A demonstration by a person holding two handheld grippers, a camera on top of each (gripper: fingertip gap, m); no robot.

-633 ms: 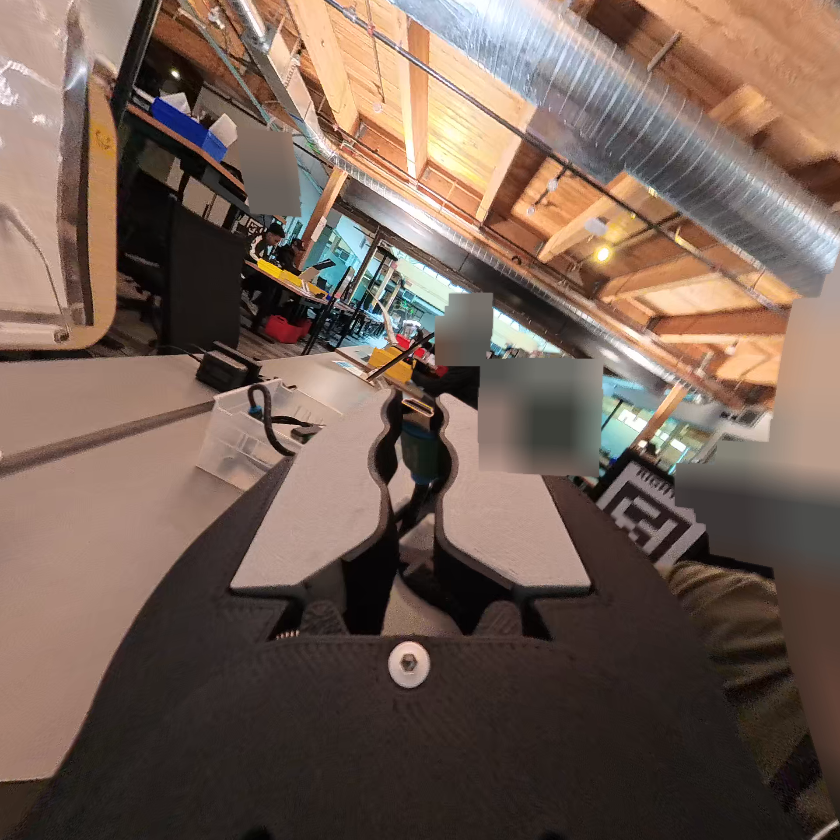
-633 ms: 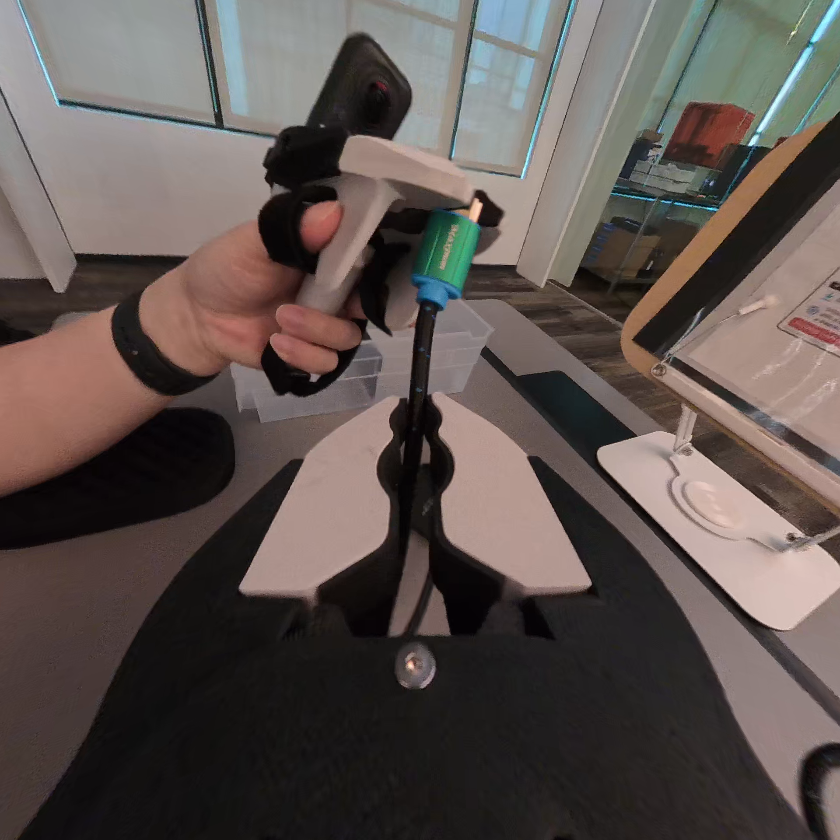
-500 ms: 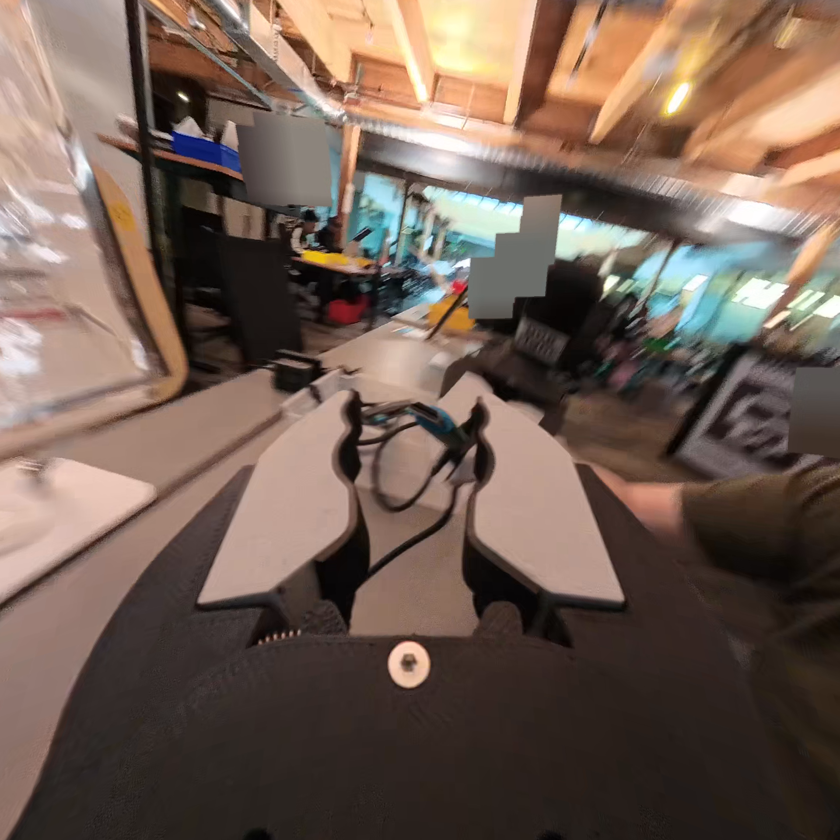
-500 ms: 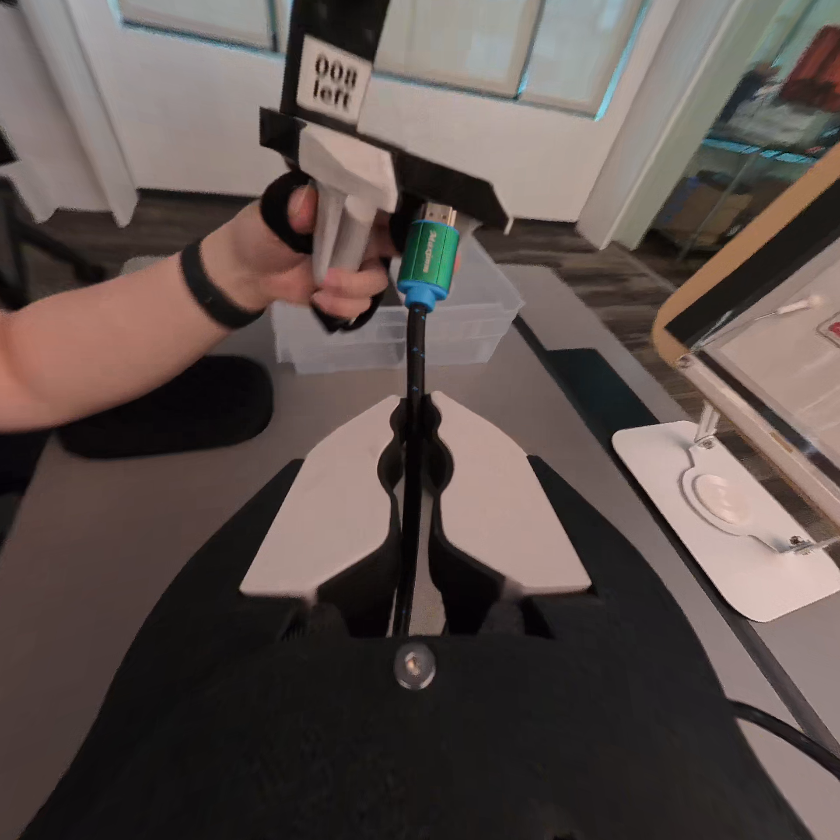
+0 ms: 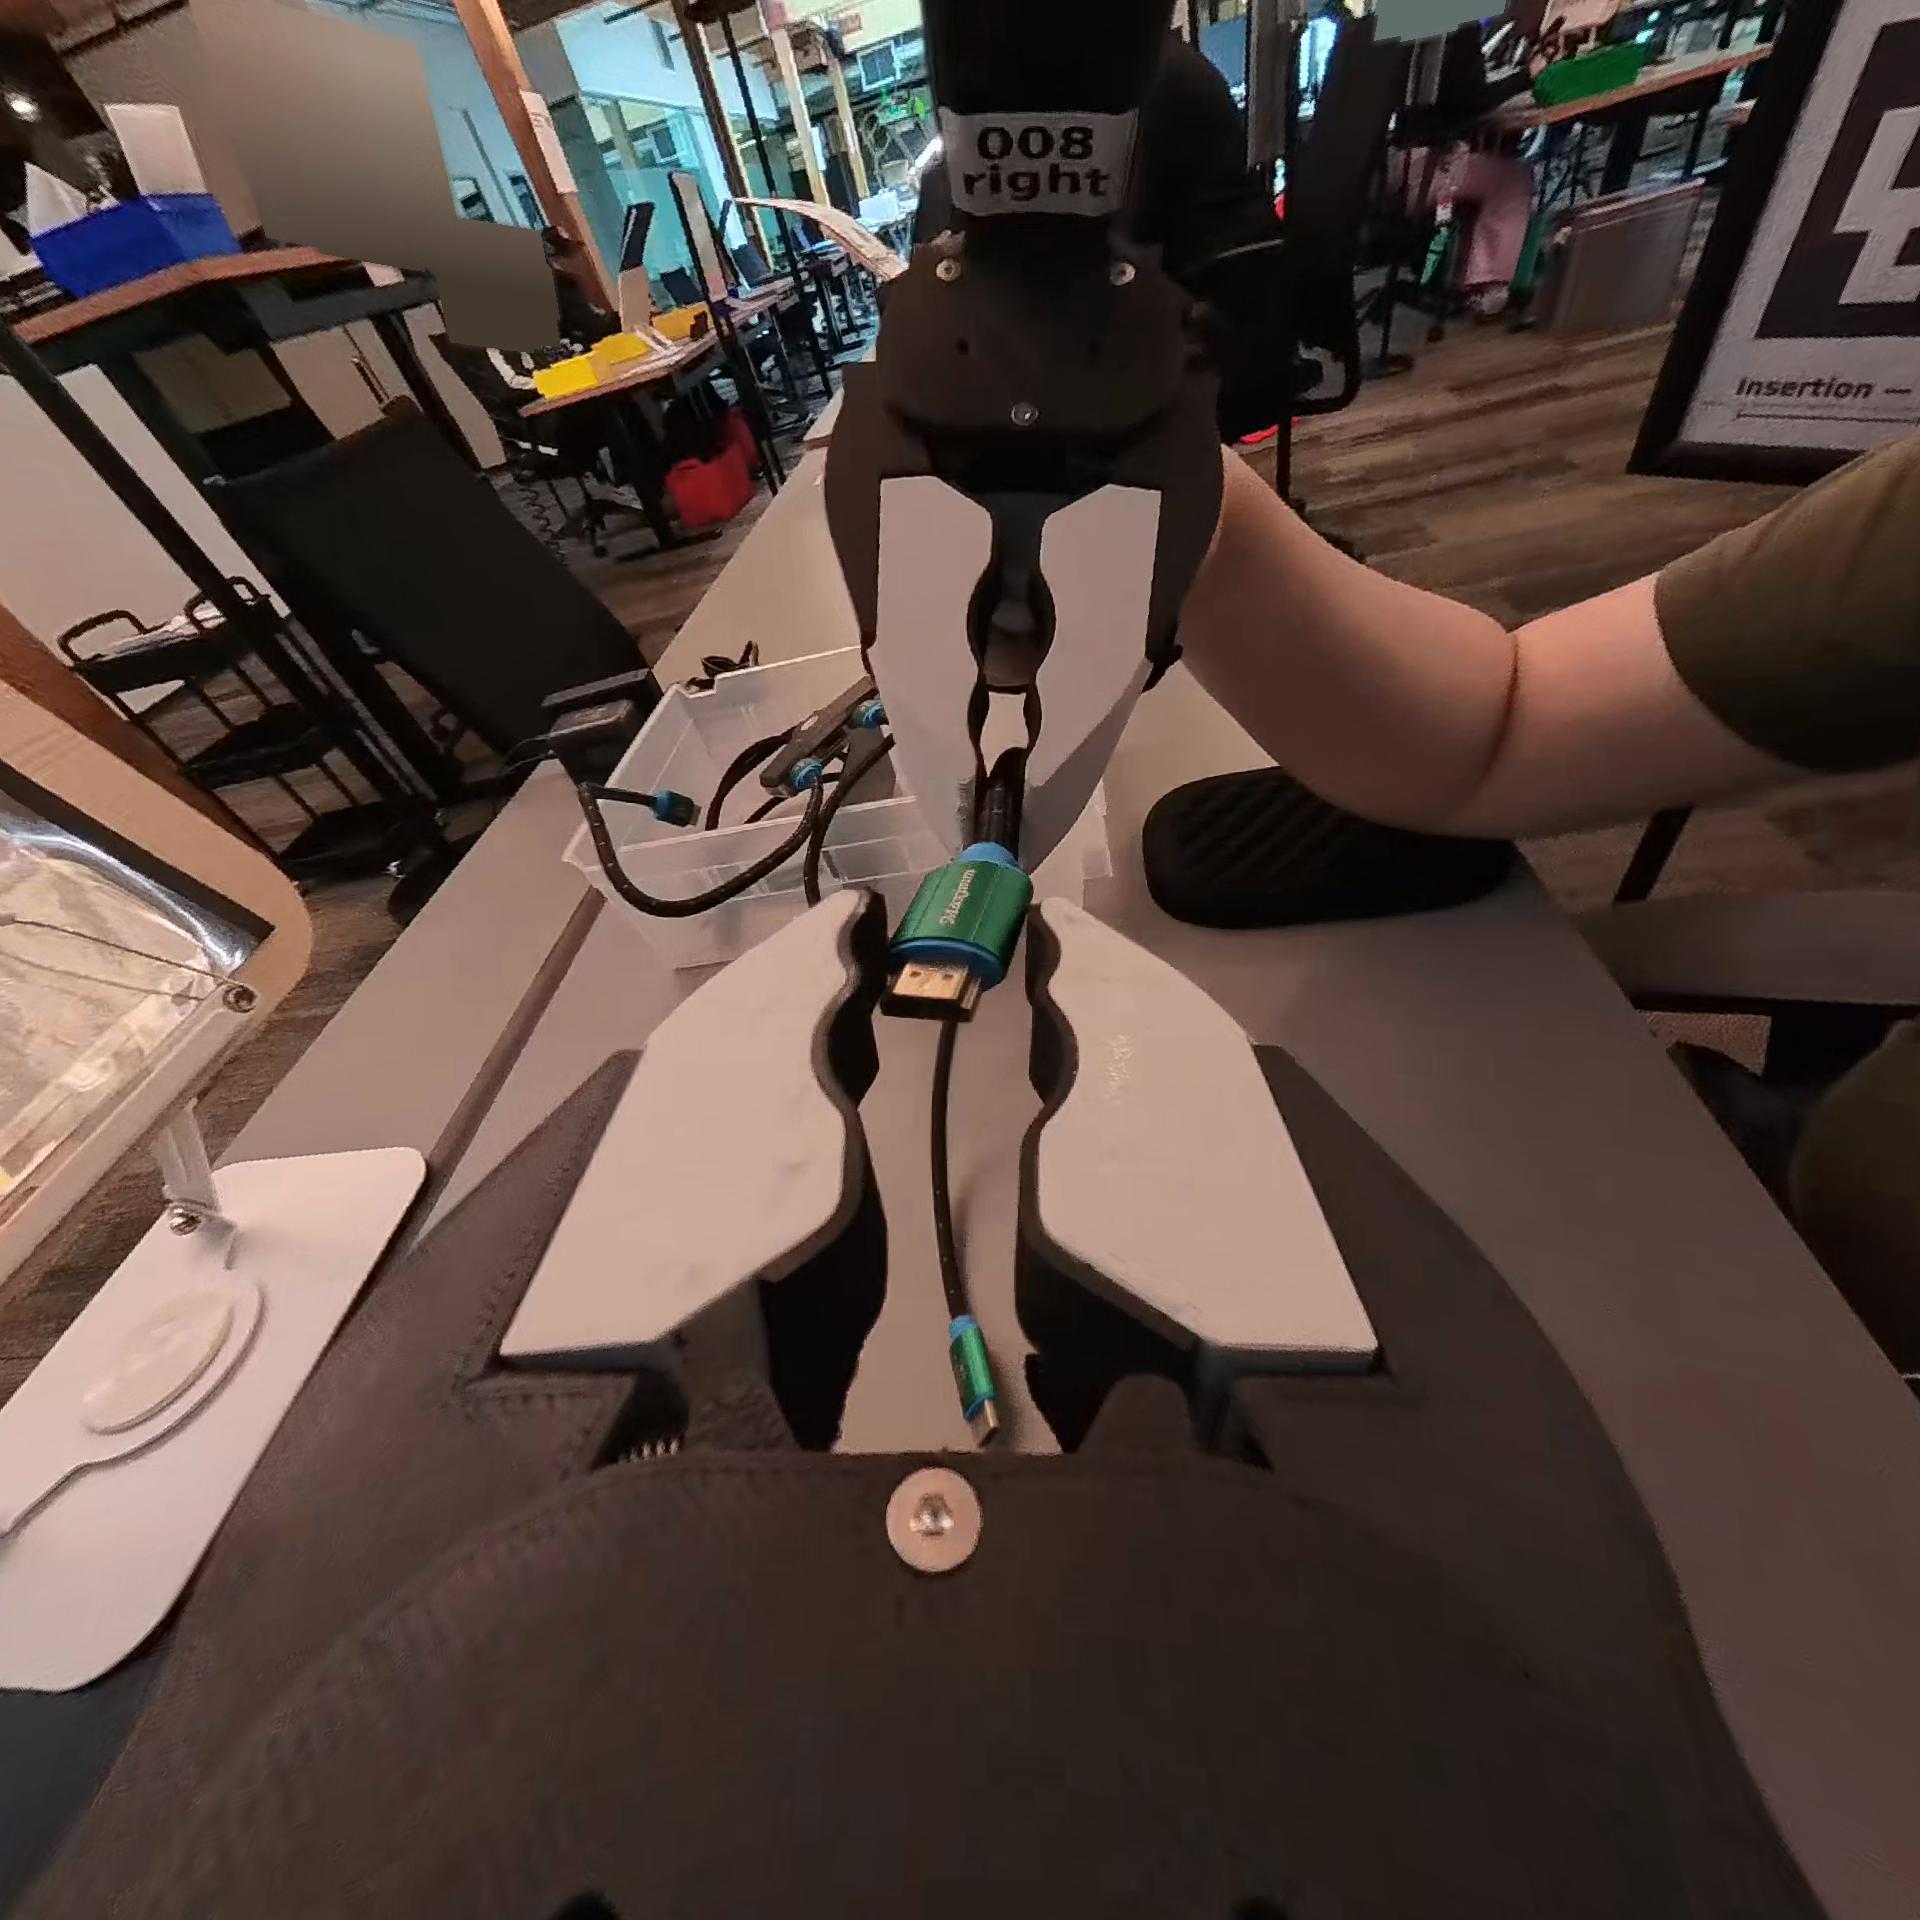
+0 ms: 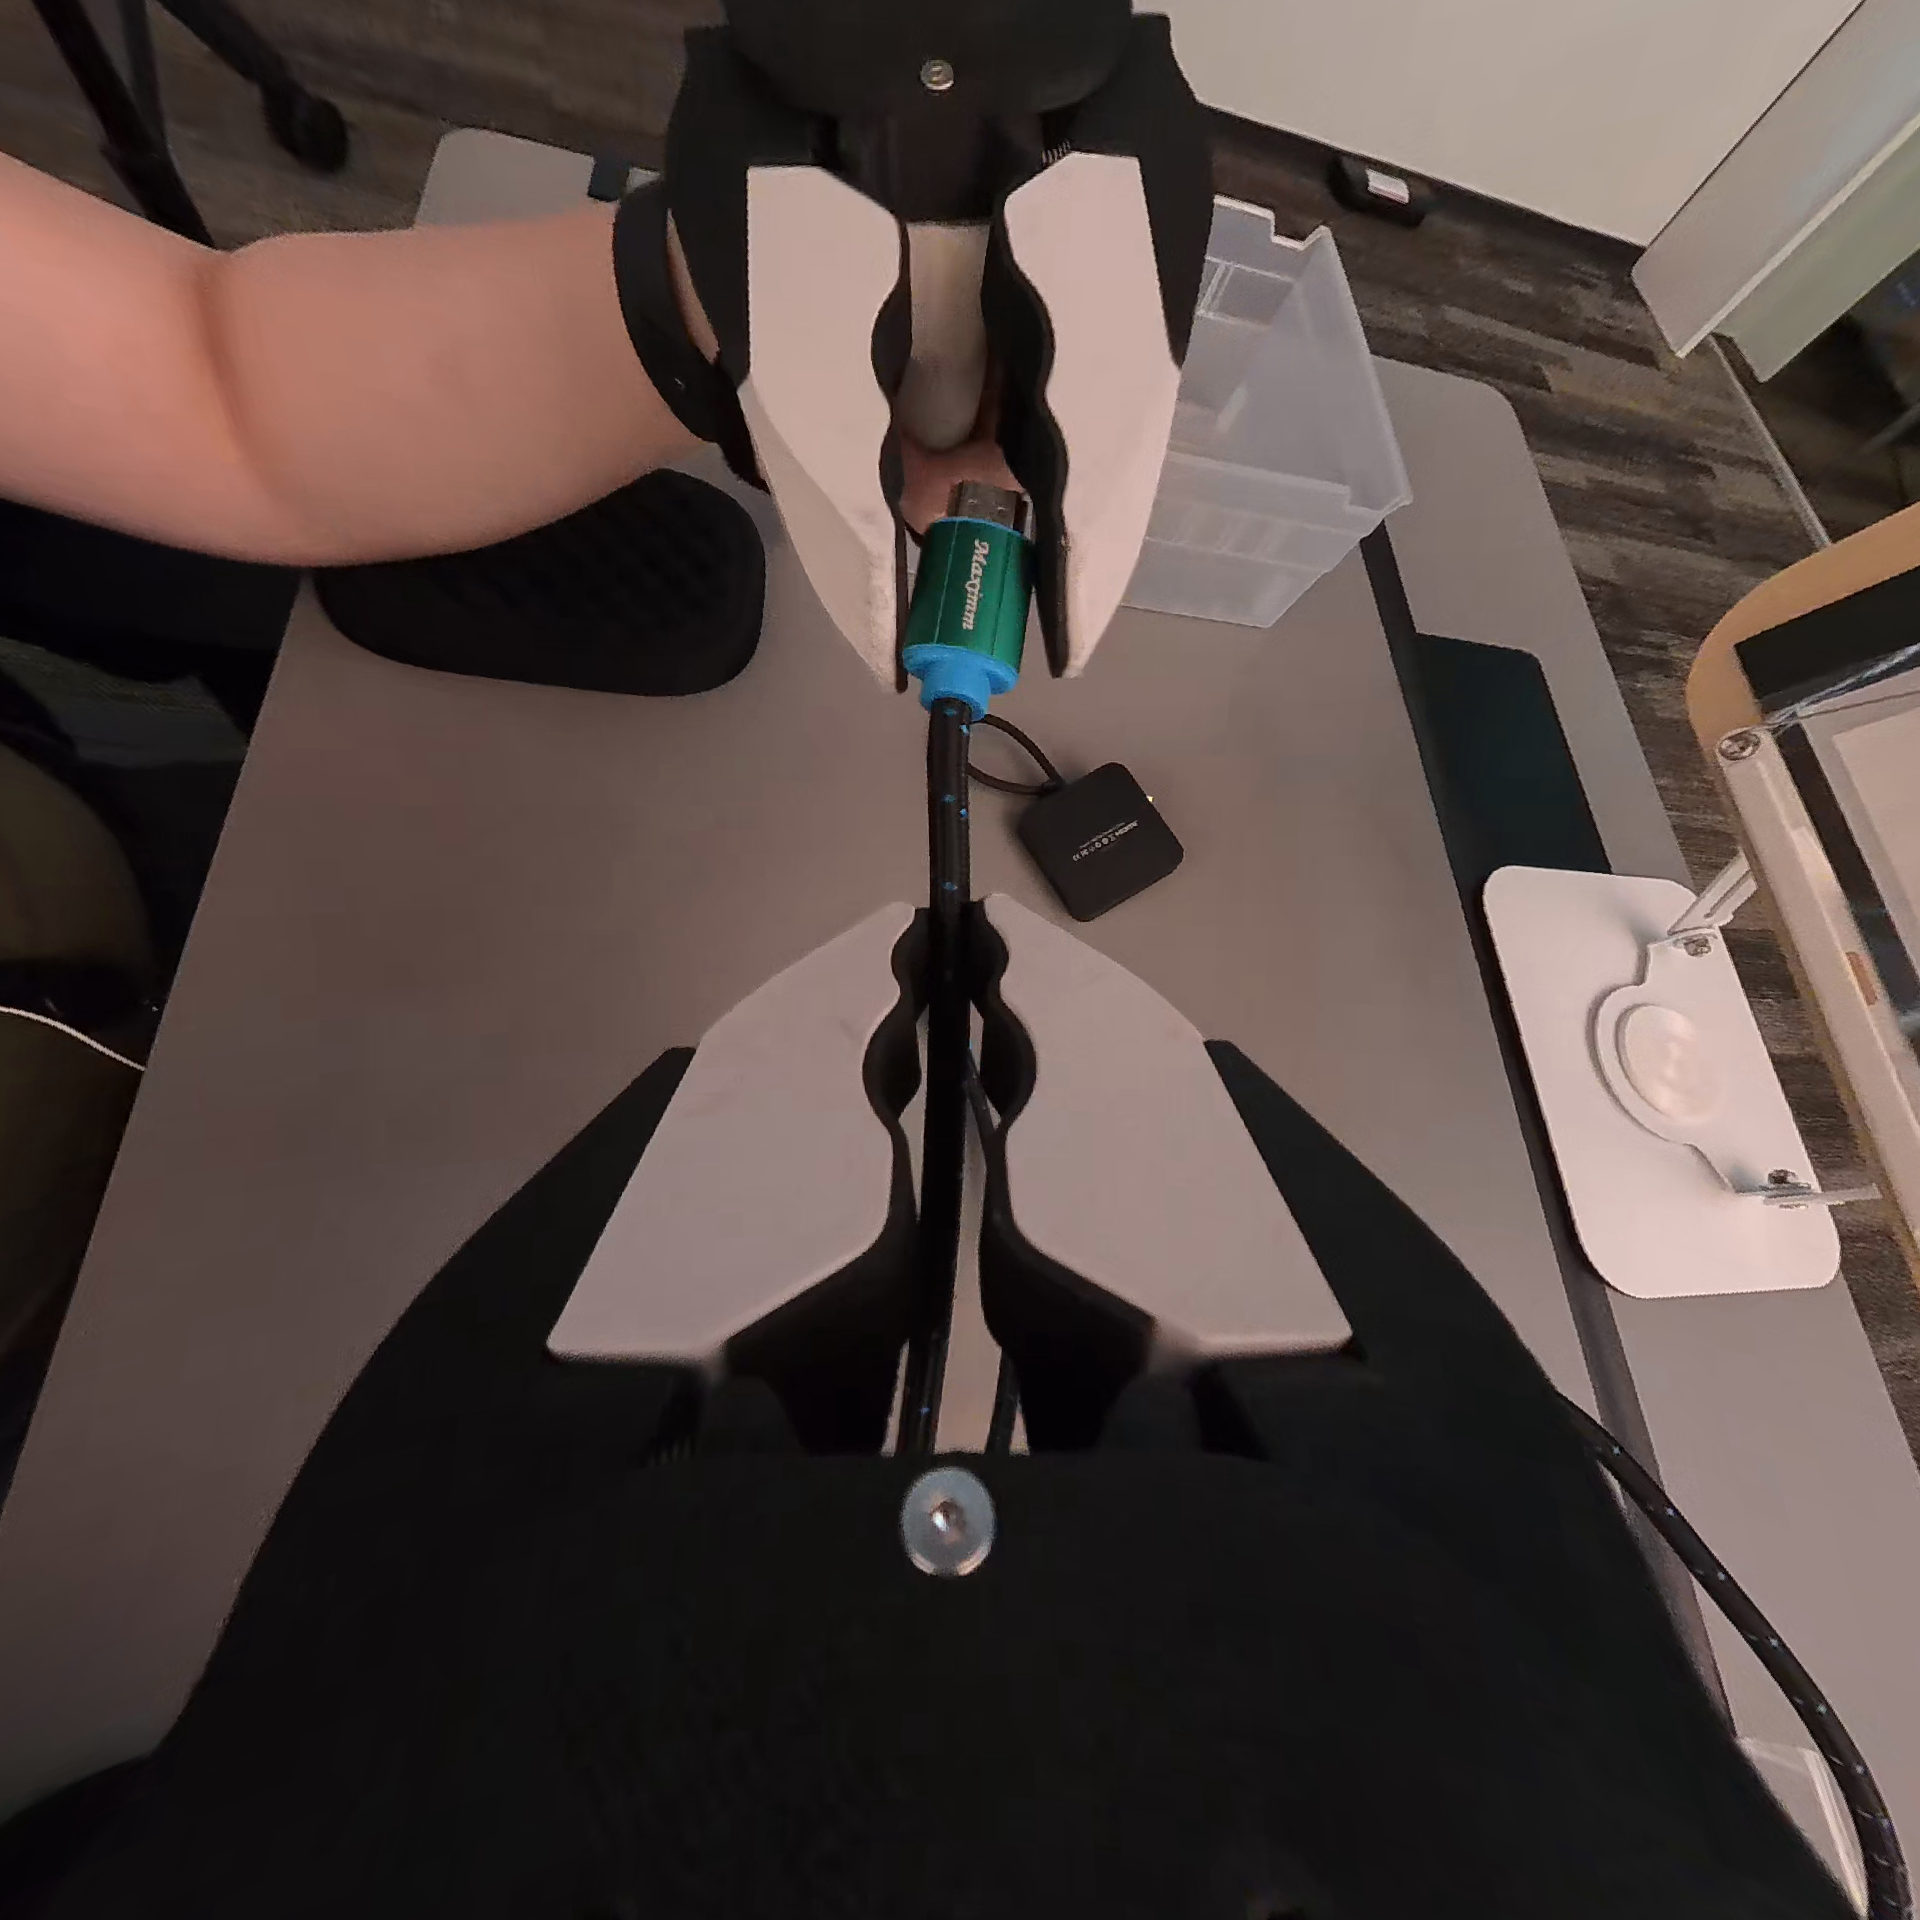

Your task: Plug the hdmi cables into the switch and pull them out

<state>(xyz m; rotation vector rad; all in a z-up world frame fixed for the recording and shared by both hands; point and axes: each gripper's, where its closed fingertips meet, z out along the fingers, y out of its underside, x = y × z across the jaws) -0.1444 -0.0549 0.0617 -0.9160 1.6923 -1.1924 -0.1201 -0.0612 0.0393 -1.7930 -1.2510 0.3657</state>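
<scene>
**A:** Two things changed in half a second. The left claw (image 5: 951, 914) was pointing off toward the ceiling and has swung round over the grey counter (image 6: 468, 935), so it now faces the right claw (image 6: 948, 914) head-on.

**B:** And the clear bin (image 6: 1299, 436) of spare leads?

**A:** Untouched, out at one o'clock in the right wrist view. The right claw stays pinched shut on the braided HDMI cable (image 6: 951, 810), a little behind the connector.

**B:** Left one gripping yet?

**A:** No. Its jaws stand apart, one on each side of the green HDMI plug (image 6: 966, 603). I can't tell whether either finger touches it.

**B:** So a handover?

**A:** That's my reading: the left claw takes the plug body so it can be aimed. The black square switch (image 6: 1099, 842) lies flat on the counter at one o'clock of the right fingertips, with nothing from this cable plugged in.

**B:** Anything smaller?

**A:** A slim green connector (image 5: 971, 1371) on a thin lead lies on the counter at six o'clock of the plug.
</scene>
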